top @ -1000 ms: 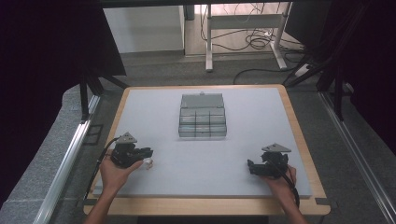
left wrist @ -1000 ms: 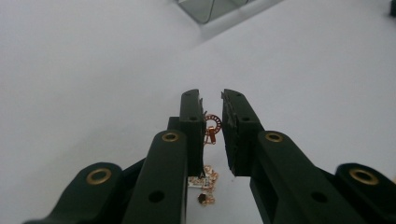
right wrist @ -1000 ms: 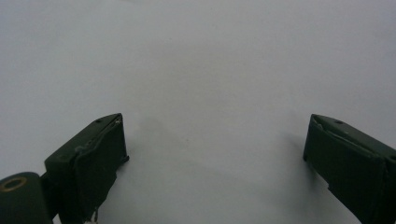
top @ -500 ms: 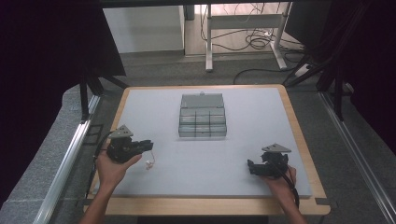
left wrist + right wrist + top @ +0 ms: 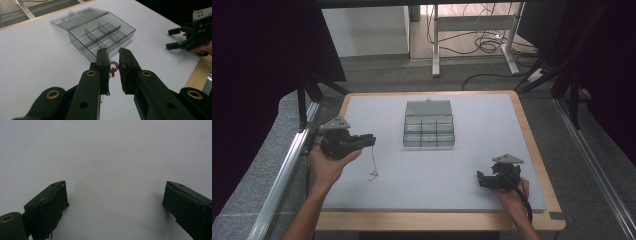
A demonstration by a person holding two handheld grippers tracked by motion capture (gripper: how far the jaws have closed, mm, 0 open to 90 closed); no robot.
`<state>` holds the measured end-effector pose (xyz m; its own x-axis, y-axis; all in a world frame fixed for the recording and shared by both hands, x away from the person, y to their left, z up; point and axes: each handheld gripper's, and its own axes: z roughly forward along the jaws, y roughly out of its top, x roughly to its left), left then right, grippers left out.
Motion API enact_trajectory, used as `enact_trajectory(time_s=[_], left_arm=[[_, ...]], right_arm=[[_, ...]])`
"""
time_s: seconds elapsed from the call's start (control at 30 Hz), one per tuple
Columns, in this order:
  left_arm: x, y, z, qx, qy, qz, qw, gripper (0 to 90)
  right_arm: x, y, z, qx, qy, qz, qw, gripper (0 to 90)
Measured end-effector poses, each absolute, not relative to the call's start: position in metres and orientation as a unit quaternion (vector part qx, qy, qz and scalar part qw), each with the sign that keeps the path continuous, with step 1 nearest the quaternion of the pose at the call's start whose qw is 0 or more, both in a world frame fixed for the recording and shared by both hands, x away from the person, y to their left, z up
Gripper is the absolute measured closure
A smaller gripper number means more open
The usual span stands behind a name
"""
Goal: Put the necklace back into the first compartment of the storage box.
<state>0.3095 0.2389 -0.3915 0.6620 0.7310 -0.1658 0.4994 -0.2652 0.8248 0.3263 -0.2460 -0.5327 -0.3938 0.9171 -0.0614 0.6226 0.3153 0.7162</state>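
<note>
White mat (image 5: 427, 165) on a wood-edged table (image 5: 532, 131), grey floor and cables beyond. Clear compartment box (image 5: 429, 129) at mid-table, lid open. Left gripper (image 5: 371, 140) raised over the left side, jaws nearly together, dangling a thin chain (image 5: 373, 162) with a small red pendant (image 5: 113, 67). Right gripper (image 5: 480, 180) low at the near right, jaws spread wide, holding nothing.

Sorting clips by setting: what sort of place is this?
Probably a lab or workshop recording station, not a home: a white-topped table flanked by metal rails, dark curtains at the sides, loose cables on the floor behind.
</note>
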Motion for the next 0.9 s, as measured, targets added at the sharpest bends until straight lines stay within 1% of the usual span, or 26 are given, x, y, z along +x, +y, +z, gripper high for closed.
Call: enact_trajectory(time_s=[0.9], left_arm=[[0.32, 0.242, -0.352, 0.774, 0.39, 0.129, 0.482, 79.6]], right_arm=[[0.326, -0.246, -0.533, 0.496, 0.776, 0.308, 0.239, 5.8]])
